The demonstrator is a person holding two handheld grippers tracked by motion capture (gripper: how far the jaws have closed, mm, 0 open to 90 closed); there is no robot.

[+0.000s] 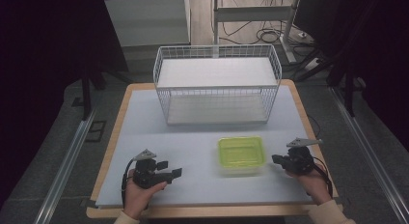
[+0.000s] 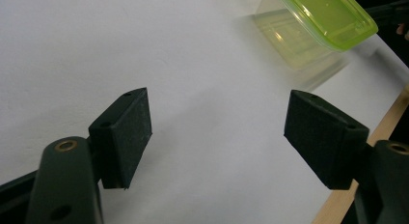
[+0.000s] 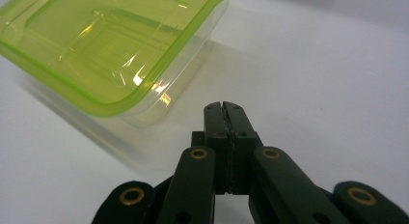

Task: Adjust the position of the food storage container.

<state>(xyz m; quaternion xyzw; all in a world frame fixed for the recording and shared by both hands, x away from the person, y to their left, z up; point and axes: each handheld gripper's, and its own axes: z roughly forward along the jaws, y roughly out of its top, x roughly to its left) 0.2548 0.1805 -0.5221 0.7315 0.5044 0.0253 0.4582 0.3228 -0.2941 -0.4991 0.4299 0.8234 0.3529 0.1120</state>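
Your left gripper (image 1: 170, 169) rests low over the pale grey table surface (image 1: 202, 137) at front left, its jaws spread wide with nothing between them; your right gripper (image 1: 276, 159) sits at front right, its jaws pressed flat together on nothing, tips pointing toward the clear rectangular plastic container with a lime-green lid (image 1: 241, 155). That container stands lid-on between your two grippers, just beside the right one and apart from the left; behind it, toward the far edge, stands a white wire basket (image 1: 217, 84), well apart from both hands
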